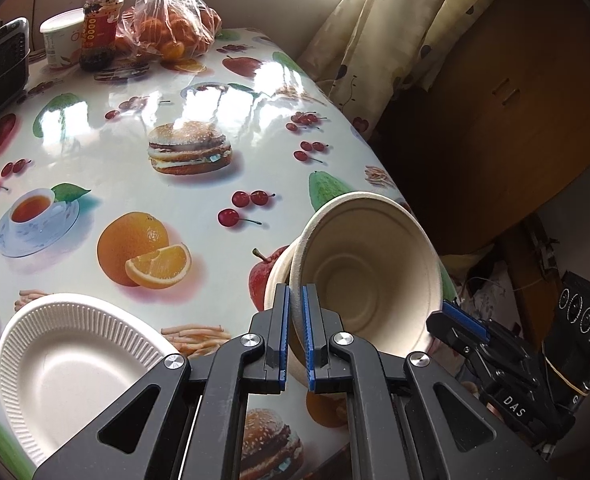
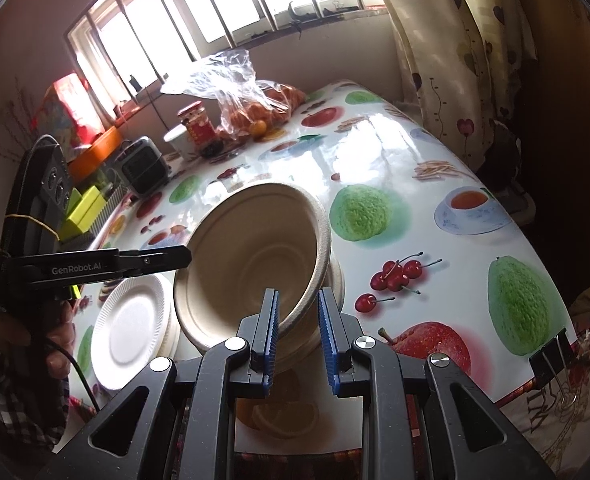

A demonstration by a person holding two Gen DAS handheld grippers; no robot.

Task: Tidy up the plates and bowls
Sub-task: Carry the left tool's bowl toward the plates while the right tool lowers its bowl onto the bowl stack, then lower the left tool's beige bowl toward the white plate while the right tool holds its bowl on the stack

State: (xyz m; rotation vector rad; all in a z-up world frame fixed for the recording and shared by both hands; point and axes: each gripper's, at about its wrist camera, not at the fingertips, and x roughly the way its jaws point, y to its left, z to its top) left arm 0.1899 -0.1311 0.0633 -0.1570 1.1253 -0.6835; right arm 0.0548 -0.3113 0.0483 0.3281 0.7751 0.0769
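A beige paper bowl [image 1: 375,272] [image 2: 255,248] is tilted up on its side over the fruit-print table [image 1: 215,92] [image 2: 415,240]. My left gripper [image 1: 295,292] is shut on its left rim. A second, nested bowl [image 1: 279,276] [image 2: 337,280] shows just behind it. My right gripper [image 2: 297,294] is shut on the near wall of these nested bowls. Each gripper also shows in the other's view, the left gripper [image 2: 185,258] at the rim and the right gripper [image 1: 451,310] at the bowl's right side. White ribbed paper plates [image 1: 75,360] [image 2: 131,320] lie flat to the left.
At the far end stand a clear bag of oranges [image 1: 171,28] [image 2: 251,108], a red jar [image 1: 101,28], a white cup [image 1: 61,38] and a small grey heater [image 1: 1,68]. The table edge drops off on the right by a curtain [image 1: 375,40]. A binder clip [image 2: 551,356] grips the near edge.
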